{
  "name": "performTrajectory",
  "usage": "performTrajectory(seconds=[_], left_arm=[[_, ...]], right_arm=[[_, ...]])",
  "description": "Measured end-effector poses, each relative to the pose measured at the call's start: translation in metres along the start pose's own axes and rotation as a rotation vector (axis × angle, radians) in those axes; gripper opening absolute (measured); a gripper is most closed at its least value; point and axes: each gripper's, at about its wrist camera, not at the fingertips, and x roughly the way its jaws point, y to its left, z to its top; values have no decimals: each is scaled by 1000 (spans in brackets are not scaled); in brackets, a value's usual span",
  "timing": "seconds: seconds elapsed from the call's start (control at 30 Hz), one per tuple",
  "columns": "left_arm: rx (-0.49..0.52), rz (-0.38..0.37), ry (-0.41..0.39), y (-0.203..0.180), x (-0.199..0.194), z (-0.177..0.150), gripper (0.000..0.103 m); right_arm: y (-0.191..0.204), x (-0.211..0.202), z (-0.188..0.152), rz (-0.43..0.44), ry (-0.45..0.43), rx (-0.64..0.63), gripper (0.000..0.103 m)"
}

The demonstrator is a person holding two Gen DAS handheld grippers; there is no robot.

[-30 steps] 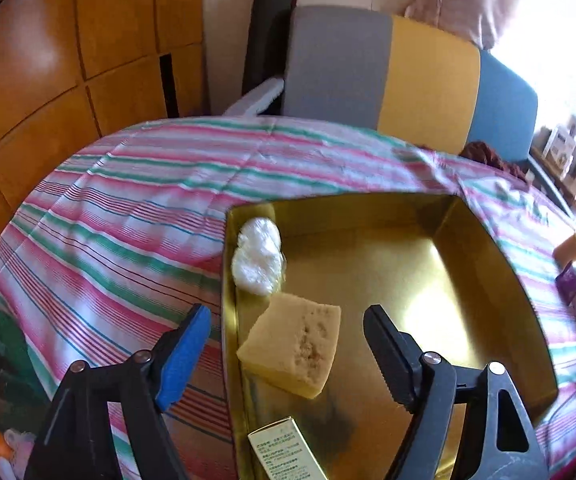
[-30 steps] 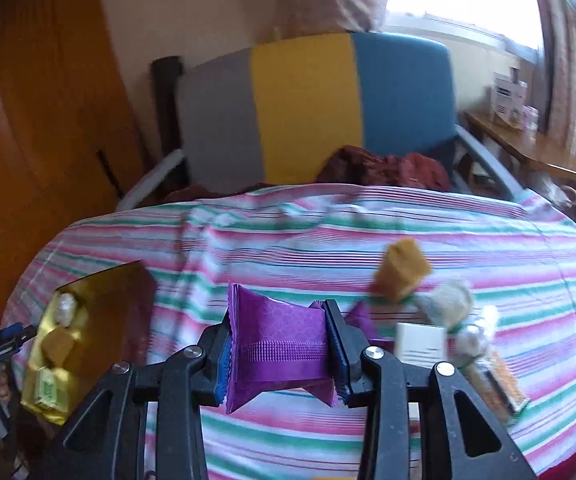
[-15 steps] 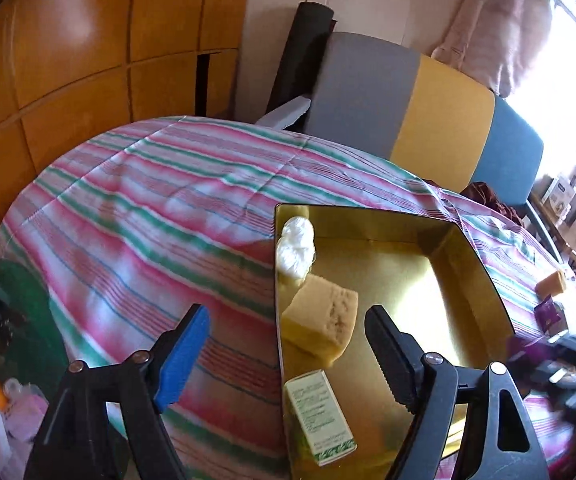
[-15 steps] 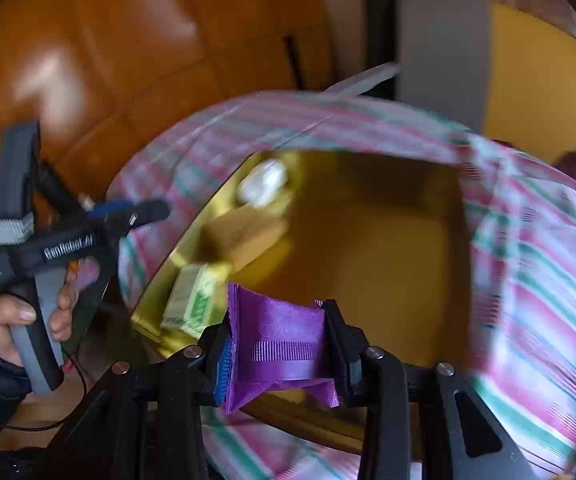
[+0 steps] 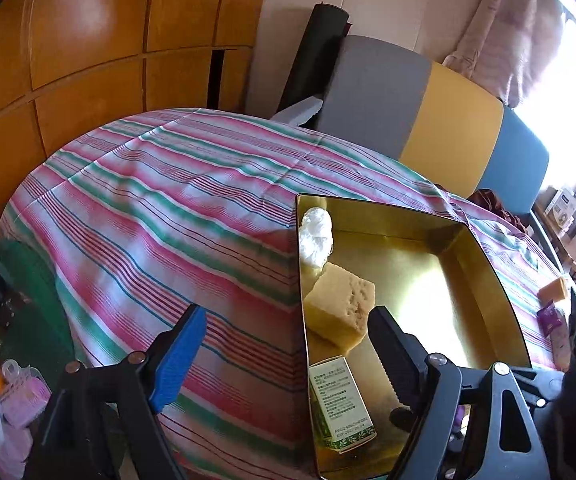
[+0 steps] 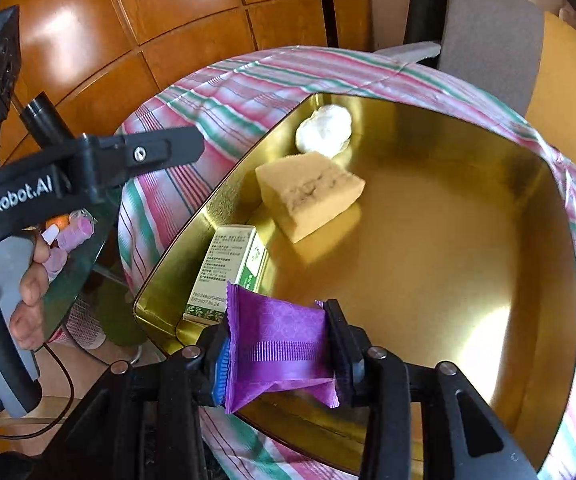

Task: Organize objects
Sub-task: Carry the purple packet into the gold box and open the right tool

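Right tongs (image 6: 278,354) pinching crinkly purple foil sachet (image 6: 278,344), jaws easing apart, over near rim of shiny gold metal tray (image 6: 468,248); sachet's long axis spans jaws. Left tongs (image 5: 284,354) spreading, empty, beside tray.

I see a crinkled purple foil sachet (image 6: 278,344) held upright above the shiny gold rectangular tray's (image 6: 488,128) near rim. Inside, along its left wall, lie a white wrapped lump (image 6: 324,131), a yellow sponge block (image 6: 308,192) and a green-white carton (image 6: 228,268).

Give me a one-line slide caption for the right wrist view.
Right gripper, jaws opening, holds a purple sachet over the gold tray beside a green box, sponge and white wad.
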Motion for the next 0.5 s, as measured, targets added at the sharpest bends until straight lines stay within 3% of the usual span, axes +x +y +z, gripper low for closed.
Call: performTrajectory(seconds=[0.27, 0.5], left_arm=[[8, 5, -8, -3, -1, 0, 86], [45, 16, -37, -14, -10, -1, 87]], right_arm=[[-4, 2, -4, 73, -4, 59, 46], [-8, -21, -6, 58, -71, 94, 47]])
